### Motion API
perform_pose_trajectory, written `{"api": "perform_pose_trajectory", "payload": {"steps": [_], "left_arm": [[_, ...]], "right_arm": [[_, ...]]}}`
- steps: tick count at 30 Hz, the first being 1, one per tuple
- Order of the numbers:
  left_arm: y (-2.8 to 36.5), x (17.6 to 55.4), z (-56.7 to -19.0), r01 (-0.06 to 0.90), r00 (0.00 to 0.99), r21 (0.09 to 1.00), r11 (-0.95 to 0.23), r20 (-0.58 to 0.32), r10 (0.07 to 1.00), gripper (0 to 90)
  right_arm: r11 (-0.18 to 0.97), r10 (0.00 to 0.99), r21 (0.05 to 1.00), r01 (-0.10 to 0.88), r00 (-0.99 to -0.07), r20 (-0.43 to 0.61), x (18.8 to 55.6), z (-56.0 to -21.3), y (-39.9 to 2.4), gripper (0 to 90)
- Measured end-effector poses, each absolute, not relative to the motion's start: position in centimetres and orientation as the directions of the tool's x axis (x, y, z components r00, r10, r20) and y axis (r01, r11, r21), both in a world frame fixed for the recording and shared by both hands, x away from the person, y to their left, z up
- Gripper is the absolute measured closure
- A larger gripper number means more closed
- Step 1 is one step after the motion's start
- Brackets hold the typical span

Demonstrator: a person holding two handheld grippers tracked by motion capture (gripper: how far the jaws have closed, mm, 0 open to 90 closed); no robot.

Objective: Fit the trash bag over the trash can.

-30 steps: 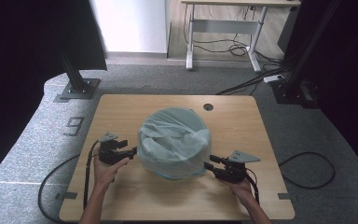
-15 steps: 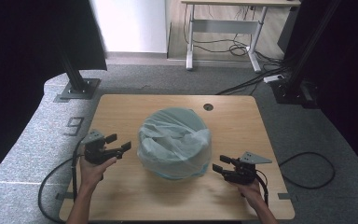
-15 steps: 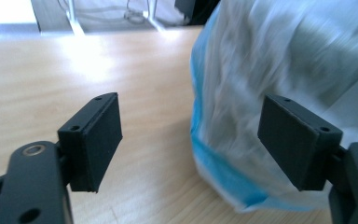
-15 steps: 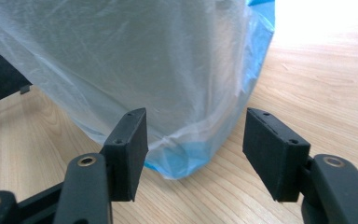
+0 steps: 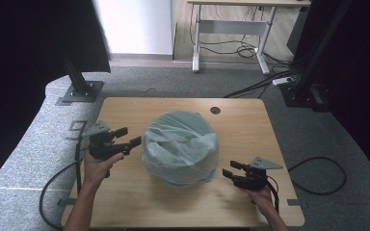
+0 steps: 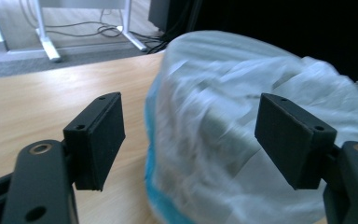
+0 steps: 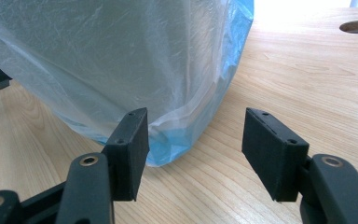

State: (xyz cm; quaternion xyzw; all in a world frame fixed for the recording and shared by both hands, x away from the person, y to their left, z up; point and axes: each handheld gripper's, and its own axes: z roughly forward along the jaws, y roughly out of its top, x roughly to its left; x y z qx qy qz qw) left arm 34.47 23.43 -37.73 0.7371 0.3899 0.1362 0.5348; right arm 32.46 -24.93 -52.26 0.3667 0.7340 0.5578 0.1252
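A round blue bin (image 5: 180, 147) stands in the middle of the wooden table (image 5: 250, 130), wrapped in a thin, see-through plastic bag (image 5: 183, 139) that drapes over its top and hangs down its sides. The work in hand looks like fitting that bag on the bin, which would explain why the two tongs sit on opposite sides of it.

The left gripper (image 5: 127, 137) is held up near the upper edge of the bin, pointing at the bag from the side. Its jaws stand wide and have just narrowed a little, with nothing pinched between them. In the left gripper view the bag bulges just beyond the two black pads (image 6: 100, 140), not touching them.

The right gripper (image 5: 231, 169) rests low, near the foot of the bin on the table. Its jaws have lately been opening and stand wide apart, holding nothing. In the right gripper view the loose hem of the bag (image 7: 182, 126) hangs just ahead of the jaws, so I judge it is placed to tug the film down.

The bag is crinkled and cloudy white, slack rather than tight, with blue showing through at the bottom. The pads are flat, matte and rectangular. The table is pale wood with a round cable hole (image 5: 215, 110) near its far edge.
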Motion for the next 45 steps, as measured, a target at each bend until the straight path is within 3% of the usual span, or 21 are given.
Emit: {"api": "perform_pose_trajectory", "payload": {"steps": [20,36,45], "left_arm": [[16.6,36.9,-34.2,0.422,0.739,0.871,-0.253,-0.169,0.652,28.0],[12.5,39.2,-33.8,0.468,0.746,0.82,-0.329,-0.167,0.645,27.7],[8.8,41.0,-34.0,0.509,0.752,0.746,-0.428,-0.145,0.643,25.7]], "right_arm": [[0.111,0.682,0.91,0.399,-0.697,0.222,32.5,-52.2,-25.2,40.2],[0.113,0.678,0.912,0.395,-0.701,0.22,32.5,-52.2,-25.2,40.0],[0.102,0.682,0.913,0.395,-0.696,0.225,32.4,-52.1,-25.7,39.9]]}}
